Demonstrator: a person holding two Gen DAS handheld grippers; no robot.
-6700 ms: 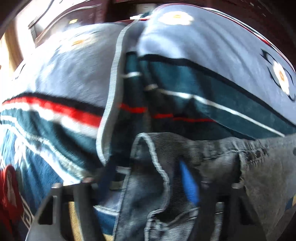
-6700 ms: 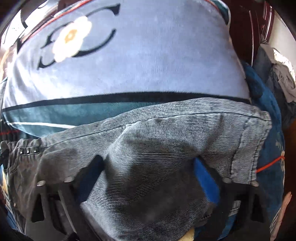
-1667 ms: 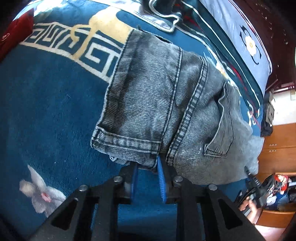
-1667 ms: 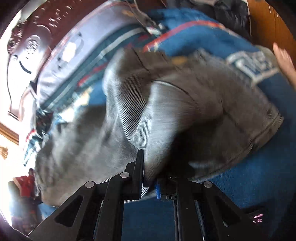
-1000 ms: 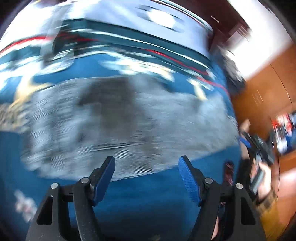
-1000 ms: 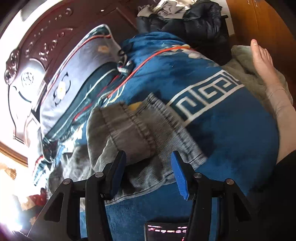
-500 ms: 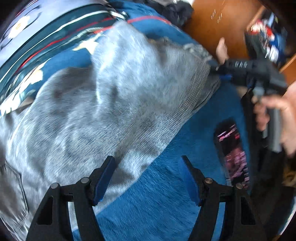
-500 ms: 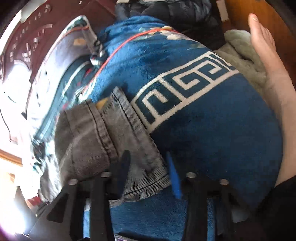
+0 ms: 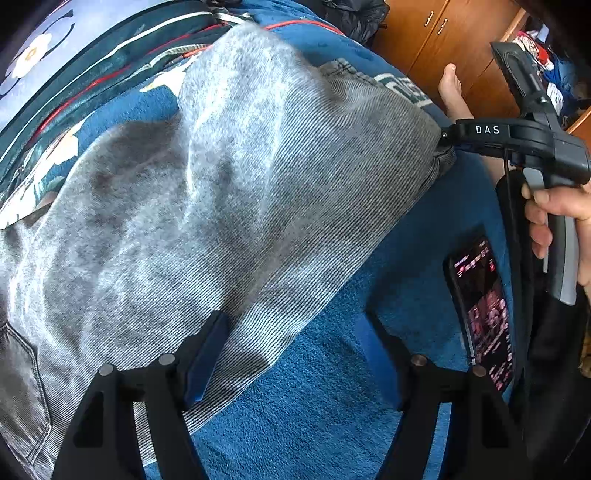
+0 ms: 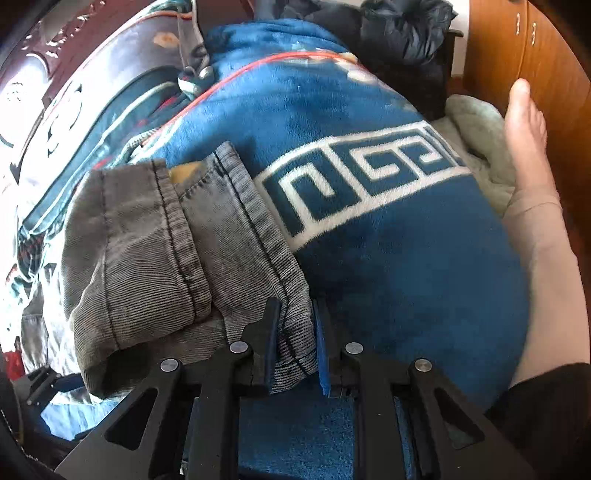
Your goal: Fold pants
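Grey washed jeans (image 9: pixel 207 206) lie folded on a blue blanket (image 9: pixel 314 406). My left gripper (image 9: pixel 291 354) is open over the near edge of the jeans, one finger above the cloth, holding nothing. My right gripper (image 10: pixel 295 343) is shut on the hem corner of the jeans (image 10: pixel 236 258); it also shows in the left wrist view (image 9: pixel 448 142) at the leg end. The leg hems (image 10: pixel 166 229) lie stacked, one on the other.
A phone (image 9: pixel 484 310) with a lit screen lies on the blanket at the right. A person's bare foot (image 10: pixel 524 122) rests at the bed's right edge. Wooden cabinets (image 9: pixel 443 33) stand beyond. A patterned pillow (image 9: pixel 48 48) lies at the far left.
My left gripper let go of the jeans, opened and swung right along the folded pants. My right gripper opened, moved to the leg hem and closed on its corner.
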